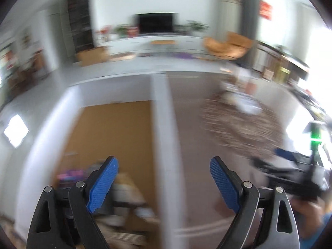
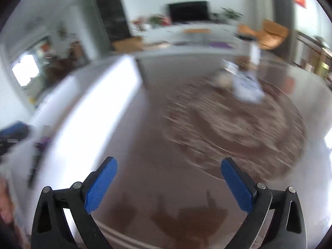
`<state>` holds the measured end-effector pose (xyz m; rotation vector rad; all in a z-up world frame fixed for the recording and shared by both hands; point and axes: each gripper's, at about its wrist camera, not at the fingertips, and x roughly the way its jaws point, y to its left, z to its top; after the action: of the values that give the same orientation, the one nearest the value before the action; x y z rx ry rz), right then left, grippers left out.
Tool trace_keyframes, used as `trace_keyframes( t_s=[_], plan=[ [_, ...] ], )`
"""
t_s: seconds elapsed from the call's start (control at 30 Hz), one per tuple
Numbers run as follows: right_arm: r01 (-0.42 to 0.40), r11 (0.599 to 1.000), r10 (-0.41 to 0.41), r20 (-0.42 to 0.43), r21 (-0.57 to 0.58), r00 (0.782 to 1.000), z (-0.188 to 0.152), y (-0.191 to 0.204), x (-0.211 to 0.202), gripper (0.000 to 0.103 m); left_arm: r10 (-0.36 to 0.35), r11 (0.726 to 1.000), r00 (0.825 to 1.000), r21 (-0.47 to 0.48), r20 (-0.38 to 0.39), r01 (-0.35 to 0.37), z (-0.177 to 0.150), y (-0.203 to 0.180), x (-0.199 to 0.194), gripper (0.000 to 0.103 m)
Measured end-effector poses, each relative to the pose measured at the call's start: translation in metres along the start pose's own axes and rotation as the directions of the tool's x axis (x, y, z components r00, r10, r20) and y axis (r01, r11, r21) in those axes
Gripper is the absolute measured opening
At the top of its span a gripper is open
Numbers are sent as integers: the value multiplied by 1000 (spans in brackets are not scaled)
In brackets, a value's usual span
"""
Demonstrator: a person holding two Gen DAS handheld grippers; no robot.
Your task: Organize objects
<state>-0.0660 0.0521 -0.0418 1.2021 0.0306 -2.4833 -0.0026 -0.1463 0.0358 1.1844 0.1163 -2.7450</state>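
Observation:
Both views are motion-blurred. My left gripper [image 1: 164, 164] is open and empty, held above the white wall [image 1: 161, 124] of an open white box or drawer with a tan bottom [image 1: 116, 128]. Blurred small objects [image 1: 124, 193] lie inside it near my left finger. My right gripper [image 2: 169, 165] is open and empty over the dark brown table [image 2: 157, 145], beside the white box [image 2: 87, 128]. The right gripper also shows at the right edge of the left wrist view [image 1: 290, 172]. A round patterned mat [image 2: 238, 124] holds a blurred white object [image 2: 247, 87].
The mat also shows in the left wrist view [image 1: 242, 124]. Behind the table is a living room with a black TV [image 1: 155, 21], a white cabinet [image 1: 157, 43] and an orange chair [image 1: 228, 45]. A green light [image 1: 315, 132] glows at the right.

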Motion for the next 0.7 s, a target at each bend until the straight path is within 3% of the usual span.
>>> trace_keyframes(
  t_s=[0.07,0.17,0.27,0.33,0.57,0.7],
  plan=[
    [89,995,-87,-22,55,996,-14,-38,9,100,-123,989,992,75,-39,126,-4,-44,11,100],
    [210,972,-208,-31,101,978,-25,-81,16,100,-185,975,974,103,-131,199,-13,-87,50,102],
    [301,947,-299,-35,115,954,-28,-105,15,100,-122,984,977,111,-175,143,-20,-109,102,102],
    [291,942,-290,-27,170,957,-28,-116,6,100,-60,988,981,128,-183,84,-25,-117,128,102],
    [306,930,-298,-68,203,952,-29,-125,15,100,3,992,982,126,-190,21,-37,-122,157,102],
    [309,931,-301,-69,196,951,-32,-120,16,100,-6,994,983,109,-184,27,-39,-122,161,102]
  ],
)
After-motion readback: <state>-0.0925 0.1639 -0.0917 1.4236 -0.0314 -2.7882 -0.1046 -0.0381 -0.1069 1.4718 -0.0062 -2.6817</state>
